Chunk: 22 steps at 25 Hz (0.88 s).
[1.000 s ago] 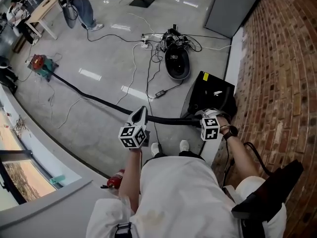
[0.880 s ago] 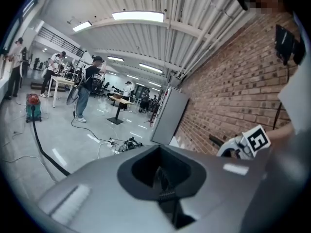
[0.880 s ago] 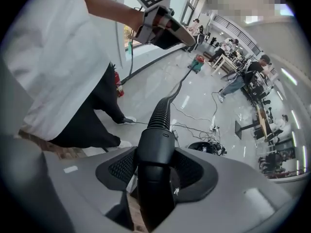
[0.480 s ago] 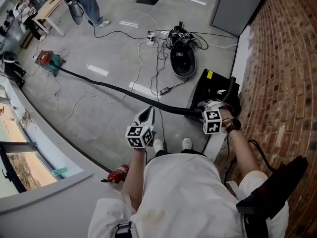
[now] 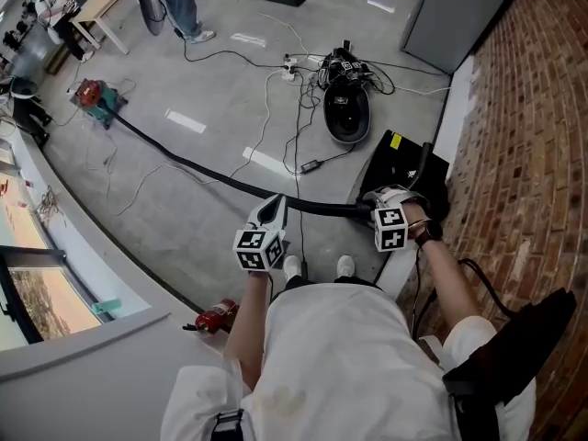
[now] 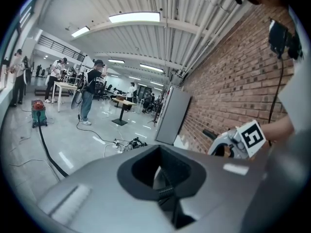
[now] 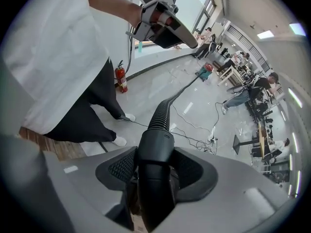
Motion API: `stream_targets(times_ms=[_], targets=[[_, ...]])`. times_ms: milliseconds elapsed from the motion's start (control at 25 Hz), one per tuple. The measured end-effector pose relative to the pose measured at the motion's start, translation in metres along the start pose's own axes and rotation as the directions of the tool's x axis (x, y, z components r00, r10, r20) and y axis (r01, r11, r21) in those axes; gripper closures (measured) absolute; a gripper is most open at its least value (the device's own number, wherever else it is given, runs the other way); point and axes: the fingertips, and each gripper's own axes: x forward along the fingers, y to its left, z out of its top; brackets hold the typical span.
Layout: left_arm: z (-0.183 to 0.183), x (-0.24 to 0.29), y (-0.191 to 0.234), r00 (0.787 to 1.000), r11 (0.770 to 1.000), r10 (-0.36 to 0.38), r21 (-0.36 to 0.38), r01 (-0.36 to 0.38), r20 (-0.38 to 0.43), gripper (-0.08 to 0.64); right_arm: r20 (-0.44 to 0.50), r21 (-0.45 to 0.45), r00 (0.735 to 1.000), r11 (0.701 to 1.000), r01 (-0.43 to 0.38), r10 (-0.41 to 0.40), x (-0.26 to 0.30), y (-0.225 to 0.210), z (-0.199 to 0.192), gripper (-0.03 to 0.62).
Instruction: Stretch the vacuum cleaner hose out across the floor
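While R gripper jaws clamp the smooth black cuff, L gripper jaws pinch the ribbed hose.

Red fire extinguisher, tangled cables on the floor, brick wall alongside.

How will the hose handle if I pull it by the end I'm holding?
Probably floppy: the ribbed hose curves loosely over the floor, so it should sag. The smooth cuff between the right gripper's jaws looks rigid, likely a secure hold. The vacuum at the far end may drag along.
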Motion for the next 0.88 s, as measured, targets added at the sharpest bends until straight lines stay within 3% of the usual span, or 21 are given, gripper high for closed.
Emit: stream_targets(times_ms=[880], targets=[[0.011,0.007,0.004,1.000,1.000,-0.002,0.007,0.002,0.012,0.558,-0.012,0.005,1.000,1.000,-0.003,0.003,0.002,-0.003,-0.004,0.356]])
